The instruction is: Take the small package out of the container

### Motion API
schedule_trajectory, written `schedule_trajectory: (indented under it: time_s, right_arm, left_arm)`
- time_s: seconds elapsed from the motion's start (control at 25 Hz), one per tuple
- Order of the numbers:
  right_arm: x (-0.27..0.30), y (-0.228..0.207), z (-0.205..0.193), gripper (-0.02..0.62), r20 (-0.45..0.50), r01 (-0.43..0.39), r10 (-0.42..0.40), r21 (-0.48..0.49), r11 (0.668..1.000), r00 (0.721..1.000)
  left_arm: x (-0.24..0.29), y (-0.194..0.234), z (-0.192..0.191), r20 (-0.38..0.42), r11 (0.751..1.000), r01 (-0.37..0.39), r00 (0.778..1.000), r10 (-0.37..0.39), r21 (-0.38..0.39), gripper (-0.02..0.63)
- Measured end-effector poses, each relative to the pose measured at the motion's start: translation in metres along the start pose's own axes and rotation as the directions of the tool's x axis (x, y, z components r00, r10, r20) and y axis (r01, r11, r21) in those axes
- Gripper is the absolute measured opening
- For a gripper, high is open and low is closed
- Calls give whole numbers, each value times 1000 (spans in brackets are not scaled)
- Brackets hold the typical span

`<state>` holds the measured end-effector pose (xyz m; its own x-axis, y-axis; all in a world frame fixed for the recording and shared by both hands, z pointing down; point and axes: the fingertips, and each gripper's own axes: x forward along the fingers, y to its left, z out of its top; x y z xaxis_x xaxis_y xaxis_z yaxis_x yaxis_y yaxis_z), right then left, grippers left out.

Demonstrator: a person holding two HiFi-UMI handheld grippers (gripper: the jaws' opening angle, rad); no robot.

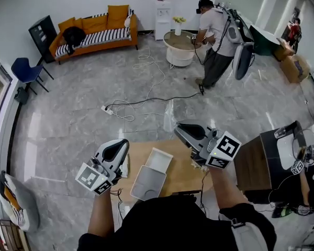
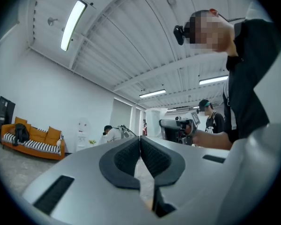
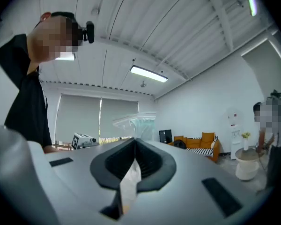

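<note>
My right gripper (image 1: 178,130) is raised above the wooden table (image 1: 186,172) and is shut on a small clear plastic package (image 1: 169,117), which sticks out past its tips. In the right gripper view the translucent package (image 3: 136,121) rises from between the closed pads (image 3: 146,159). The white container (image 1: 148,182) lies on the table below with its lid (image 1: 160,159) open beside it. My left gripper (image 1: 121,145) hovers left of the container, shut with nothing held; its pads (image 2: 152,157) meet in the left gripper view.
A dark wooden cabinet (image 1: 259,161) stands right of the table. Cables and a power strip (image 1: 108,109) lie on the tiled floor beyond. A person (image 1: 215,38) stands by a round white table (image 1: 179,48). An orange sofa (image 1: 94,33) lines the back wall.
</note>
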<state>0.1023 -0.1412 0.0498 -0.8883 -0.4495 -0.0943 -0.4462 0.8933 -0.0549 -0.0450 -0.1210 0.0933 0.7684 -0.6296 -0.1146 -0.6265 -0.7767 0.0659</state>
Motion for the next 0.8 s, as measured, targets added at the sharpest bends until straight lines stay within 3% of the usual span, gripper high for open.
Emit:
schedule_trajectory:
  time_s: [0.2,0.44,0.8]
  right_arm:
    - [-25,11,22,12,98,-36,28,89,995,995]
    - [-40,15,10,12,132,-55,36,144,988,991]
    - [-38,21,4,12,128,-62,46,125,990,991]
  left_arm:
    - [1,-14,25,3,999,36,999,-36,19,17]
    - [5,-26,34,-4,997,69,998,-69,22,17]
    - [7,-28,33,-14,995,104,994,-104,7,17]
